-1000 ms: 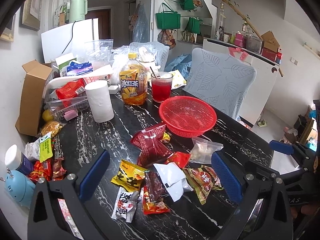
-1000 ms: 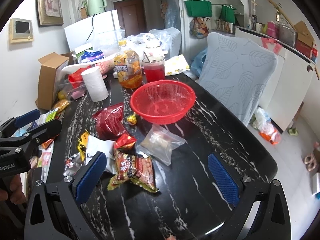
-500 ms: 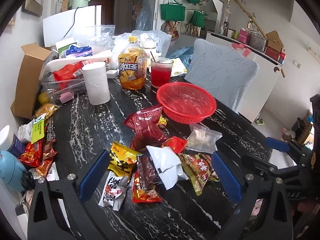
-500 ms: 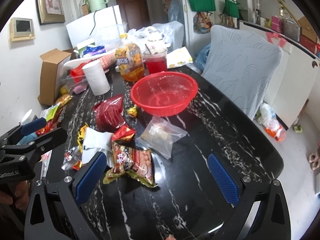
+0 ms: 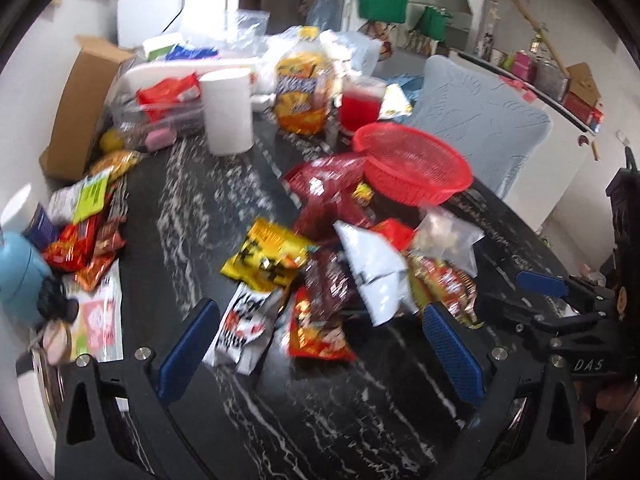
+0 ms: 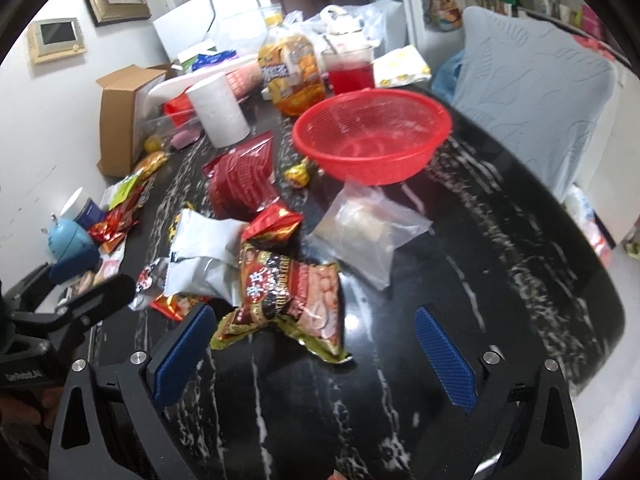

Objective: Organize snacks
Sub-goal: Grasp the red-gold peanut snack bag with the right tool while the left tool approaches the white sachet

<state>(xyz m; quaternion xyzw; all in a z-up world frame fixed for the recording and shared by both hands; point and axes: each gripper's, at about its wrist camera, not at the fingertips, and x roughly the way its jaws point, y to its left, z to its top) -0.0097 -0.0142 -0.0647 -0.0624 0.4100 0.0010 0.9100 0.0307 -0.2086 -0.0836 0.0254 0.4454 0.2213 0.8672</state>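
Note:
A pile of snack packets lies on the black marble table (image 5: 192, 216): a yellow packet (image 5: 268, 256), a white pouch (image 5: 372, 268), a dark red bag (image 5: 324, 184), a clear bag (image 6: 368, 228) and a peanut packet (image 6: 292, 288). An empty red basket (image 6: 372, 136) stands behind them; it also shows in the left wrist view (image 5: 412, 168). My left gripper (image 5: 320, 344) is open and empty just above the near packets. My right gripper (image 6: 316, 340) is open and empty, its left finger beside the peanut packet.
A paper roll (image 5: 228, 112), an orange drink bottle (image 5: 300, 92) and a cup of red drink (image 5: 360, 104) stand at the back. More packets (image 5: 88, 232) and a blue object (image 5: 20, 272) lie at the left edge. A grey chair (image 6: 532, 92) stands right.
Both grippers have moved forward and down toward the snack pile, which now looms larger. Both stay open. No packet has moved.

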